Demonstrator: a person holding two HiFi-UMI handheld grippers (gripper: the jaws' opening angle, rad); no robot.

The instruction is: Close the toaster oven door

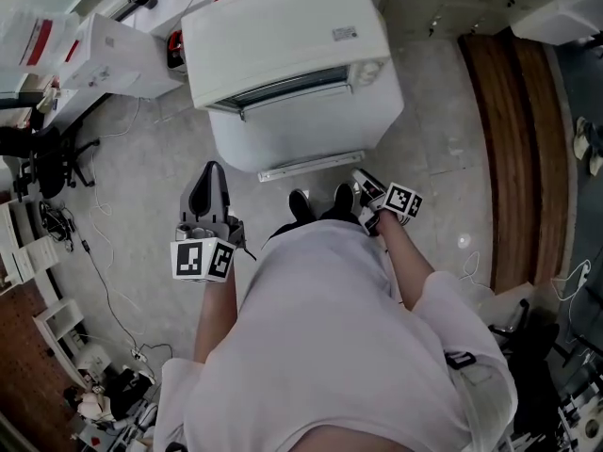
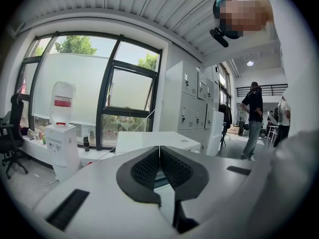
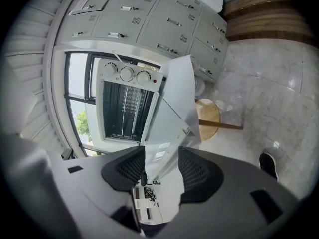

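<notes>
Person in a white shirt (image 1: 330,347) is standing over a grey marbled floor (image 1: 141,177), facing the white box-shaped toaster oven (image 1: 283,36). Left gripper (image 1: 209,182) is pointing toward it, well apart. Right gripper (image 1: 364,181) is hovering near the white stand (image 1: 311,144) under the oven.

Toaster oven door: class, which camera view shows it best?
Right gripper view: the toaster oven door stands open beside the racks. Head view shows it from above; left gripper view doesn't clearly show it.
</notes>
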